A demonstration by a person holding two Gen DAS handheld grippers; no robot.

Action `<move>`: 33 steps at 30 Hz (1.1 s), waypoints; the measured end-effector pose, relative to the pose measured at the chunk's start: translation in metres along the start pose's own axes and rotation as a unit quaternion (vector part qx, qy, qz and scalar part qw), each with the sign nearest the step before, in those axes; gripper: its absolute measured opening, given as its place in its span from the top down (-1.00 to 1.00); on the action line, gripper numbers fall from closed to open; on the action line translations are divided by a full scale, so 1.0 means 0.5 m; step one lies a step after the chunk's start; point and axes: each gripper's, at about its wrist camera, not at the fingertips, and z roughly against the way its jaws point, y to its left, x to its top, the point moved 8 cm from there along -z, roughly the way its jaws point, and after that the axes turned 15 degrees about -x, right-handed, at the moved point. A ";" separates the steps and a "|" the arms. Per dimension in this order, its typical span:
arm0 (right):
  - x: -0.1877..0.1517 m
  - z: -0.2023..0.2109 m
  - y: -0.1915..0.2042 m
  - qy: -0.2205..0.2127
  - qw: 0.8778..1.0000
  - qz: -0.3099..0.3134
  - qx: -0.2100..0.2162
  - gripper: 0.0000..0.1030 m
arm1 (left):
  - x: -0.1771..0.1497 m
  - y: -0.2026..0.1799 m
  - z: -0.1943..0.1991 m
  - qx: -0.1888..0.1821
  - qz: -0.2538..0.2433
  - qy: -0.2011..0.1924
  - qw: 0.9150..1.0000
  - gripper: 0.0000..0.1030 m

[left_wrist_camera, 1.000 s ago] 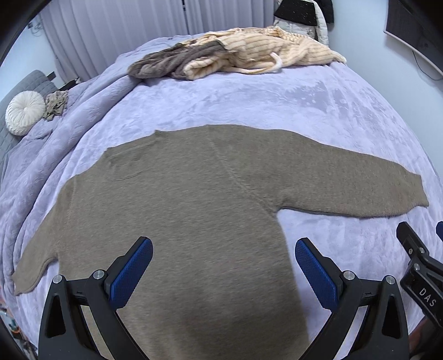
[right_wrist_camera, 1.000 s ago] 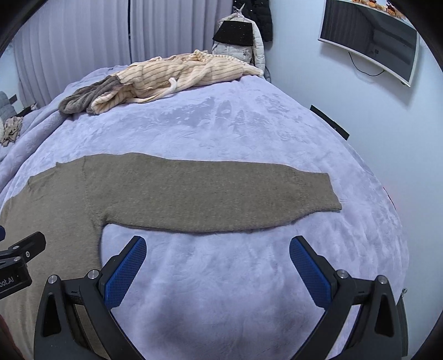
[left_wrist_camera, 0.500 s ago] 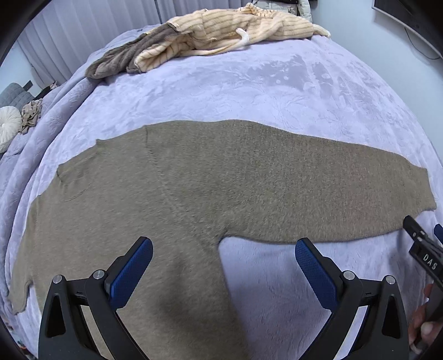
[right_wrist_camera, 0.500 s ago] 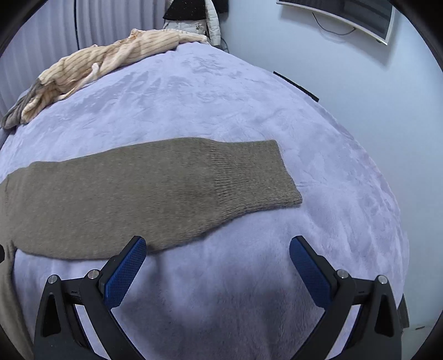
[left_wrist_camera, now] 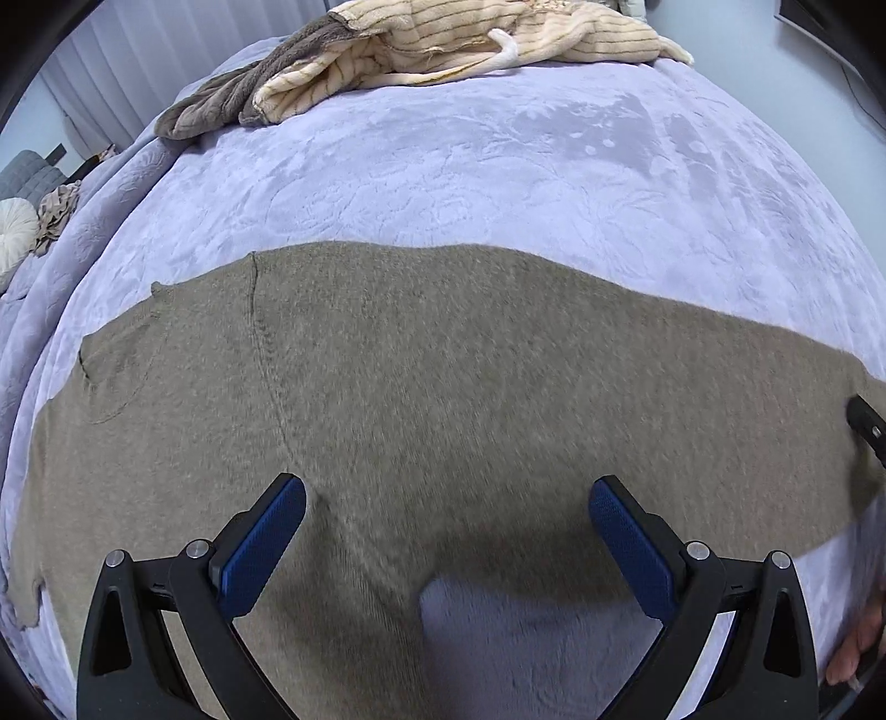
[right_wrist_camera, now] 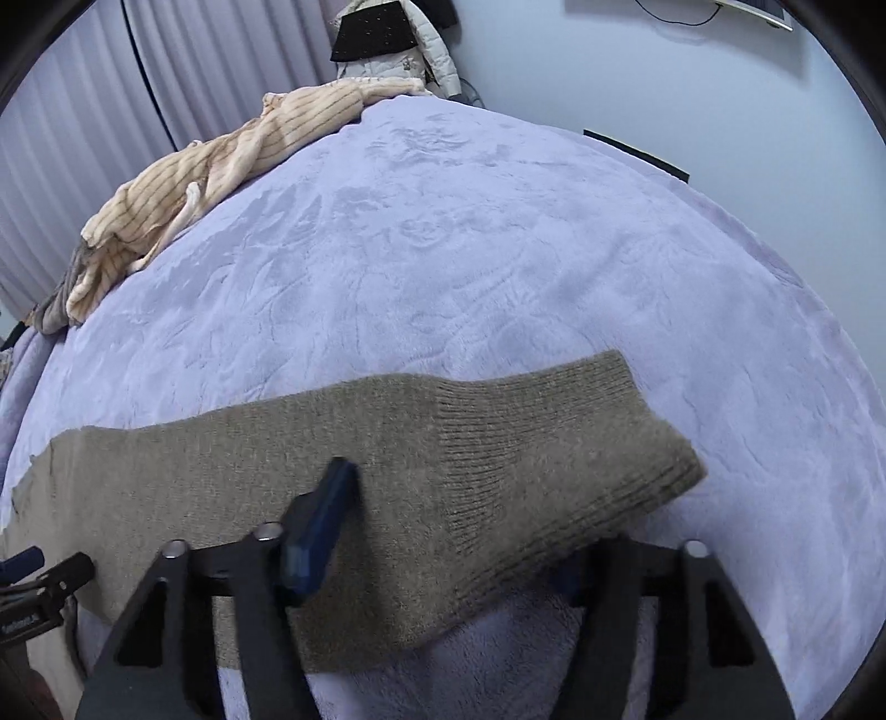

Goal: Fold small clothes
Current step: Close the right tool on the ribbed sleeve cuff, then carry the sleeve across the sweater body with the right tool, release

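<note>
A taupe knit sweater [left_wrist_camera: 443,387] lies flat on the lilac bedspread [left_wrist_camera: 498,166] with its sleeve stretched out to the right. My left gripper [left_wrist_camera: 443,526] is open and hovers low over the armpit, one blue pad over the body and the other over the sleeve. In the right wrist view the sleeve [right_wrist_camera: 387,443] ends in a ribbed cuff [right_wrist_camera: 554,443]. My right gripper [right_wrist_camera: 454,531] is closing on the sleeve near the cuff: its left finger [right_wrist_camera: 326,509] lies blurred on top of the knit, and the right finger is hidden under the raised near edge. The pads still stand apart.
A cream striped garment [left_wrist_camera: 470,44] and a grey-brown one [left_wrist_camera: 249,94] are piled at the far end of the bed. A white round cushion [left_wrist_camera: 11,238] sits far left. A jacket [right_wrist_camera: 387,39] hangs by the wall behind. The bed's right edge drops off close to the cuff.
Both grippers have sunk toward the sweater and shifted right along the sleeve. The right gripper's jaws, wide a moment ago, are narrowing, with the sleeve edge now lying over one finger.
</note>
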 end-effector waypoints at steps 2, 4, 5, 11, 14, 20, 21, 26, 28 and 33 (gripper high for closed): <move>0.002 0.005 0.004 0.001 1.000 -0.007 0.028 0.82 | 0.007 0.008 -0.014 0.001 0.009 0.004 1.000 -1.00; 0.007 0.032 -0.006 -0.023 0.999 -0.020 0.031 0.86 | 0.006 0.009 -0.033 -0.001 0.009 0.014 1.000 -1.00; 0.010 0.046 -0.010 -0.036 0.999 -0.025 0.031 0.87 | 0.004 0.006 -0.044 0.005 0.001 0.019 1.000 -1.00; 0.017 0.090 -0.018 -0.067 0.997 -0.025 -0.001 0.87 | 0.005 -0.009 -0.033 0.010 -0.021 0.019 1.000 -1.00; 0.023 0.099 -0.014 -0.067 0.998 -0.019 -0.009 0.88 | 0.003 -0.010 -0.001 -0.003 -0.019 0.008 1.000 -1.00; 0.041 0.158 -0.002 -0.087 0.996 -0.014 -0.009 0.88 | -0.006 -0.006 0.076 -0.014 -0.034 -0.029 0.999 -1.00; 0.044 0.170 0.003 -0.091 0.996 -0.012 -0.010 0.88 | -0.010 -0.003 0.089 -0.015 -0.036 -0.034 0.999 -1.00; 0.053 0.228 0.043 -0.109 0.994 -0.001 -0.009 0.88 | -0.025 0.033 0.144 -0.025 -0.036 -0.058 0.997 -1.00; 0.055 0.253 0.067 -0.116 0.993 0.006 -0.008 0.88 | -0.031 0.056 0.162 -0.028 -0.034 -0.066 0.997 -1.00; 0.057 0.314 0.131 -0.131 0.991 0.018 0.003 0.88 | -0.053 0.110 0.199 -0.038 -0.019 -0.074 0.996 -1.00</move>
